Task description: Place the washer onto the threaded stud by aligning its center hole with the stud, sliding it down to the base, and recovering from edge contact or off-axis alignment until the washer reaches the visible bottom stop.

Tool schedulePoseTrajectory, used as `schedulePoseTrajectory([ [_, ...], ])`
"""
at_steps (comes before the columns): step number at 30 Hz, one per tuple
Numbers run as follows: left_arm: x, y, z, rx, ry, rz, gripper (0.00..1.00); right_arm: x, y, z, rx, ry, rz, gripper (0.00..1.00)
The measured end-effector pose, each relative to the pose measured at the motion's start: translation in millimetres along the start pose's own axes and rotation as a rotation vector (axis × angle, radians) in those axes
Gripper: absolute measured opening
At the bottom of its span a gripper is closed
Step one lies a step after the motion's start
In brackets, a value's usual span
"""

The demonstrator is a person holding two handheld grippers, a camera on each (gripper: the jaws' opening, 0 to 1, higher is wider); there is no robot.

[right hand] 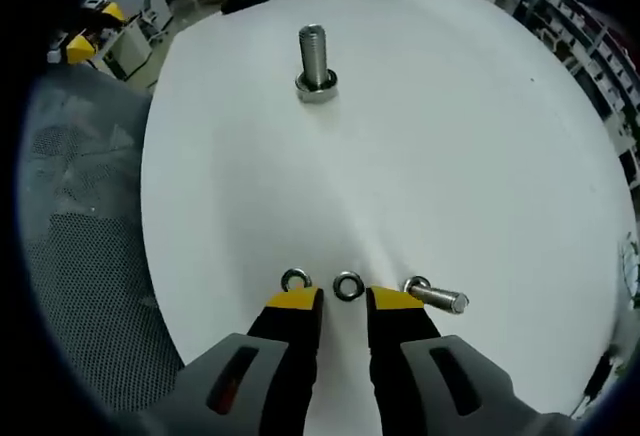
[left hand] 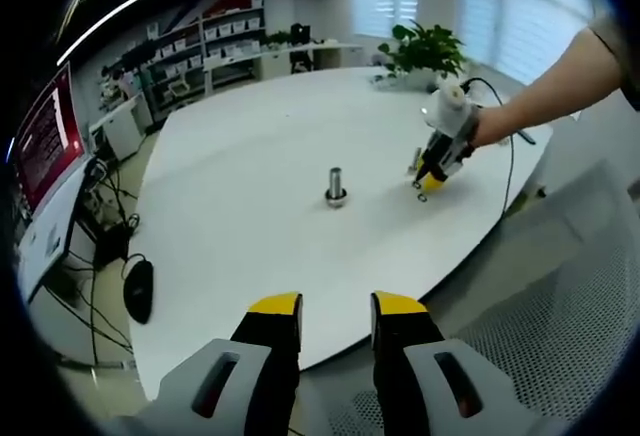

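We see the washer, a small flat steel ring, lying on the white counter between the tips of the right hand-held gripper, whose jaws stand apart. We judge it light, stiff and slippery; we would pinch its outer rim. The threaded stud stands upright, well apart. The left hand-held gripper is also apart, empty.

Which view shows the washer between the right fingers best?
The right gripper view: the washer lies on the table just ahead of the open right gripper, hole visible. In the left gripper view it is a tiny ring under that gripper.
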State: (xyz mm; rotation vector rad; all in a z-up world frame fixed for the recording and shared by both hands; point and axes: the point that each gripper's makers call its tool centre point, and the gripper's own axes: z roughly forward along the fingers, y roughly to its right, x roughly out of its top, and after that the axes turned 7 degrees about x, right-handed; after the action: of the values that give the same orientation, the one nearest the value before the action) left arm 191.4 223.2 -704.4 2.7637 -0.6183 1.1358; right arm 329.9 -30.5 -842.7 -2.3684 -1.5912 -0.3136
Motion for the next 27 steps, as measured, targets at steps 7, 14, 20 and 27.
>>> schedulePoseTrajectory([
  [7,-1.7,-0.5,0.9,-0.004,-0.008,0.0,0.25,2.7,1.5,1.8,0.006,-0.005,-0.046,0.15],
  [14,-2.0,1.9,1.4,-0.017,-0.013,0.009,0.25,-12.9,1.0,-5.8,0.024,-0.005,-0.113,0.12],
  [20,-1.4,2.7,1.4,-0.023,-0.009,0.01,0.25,-38.2,6.0,-14.1,0.052,-0.015,-0.099,0.15],
  [27,-1.4,5.0,1.3,-0.035,-0.009,0.018,0.25,-48.6,7.5,-17.6,0.054,-0.026,-0.103,0.19],
])
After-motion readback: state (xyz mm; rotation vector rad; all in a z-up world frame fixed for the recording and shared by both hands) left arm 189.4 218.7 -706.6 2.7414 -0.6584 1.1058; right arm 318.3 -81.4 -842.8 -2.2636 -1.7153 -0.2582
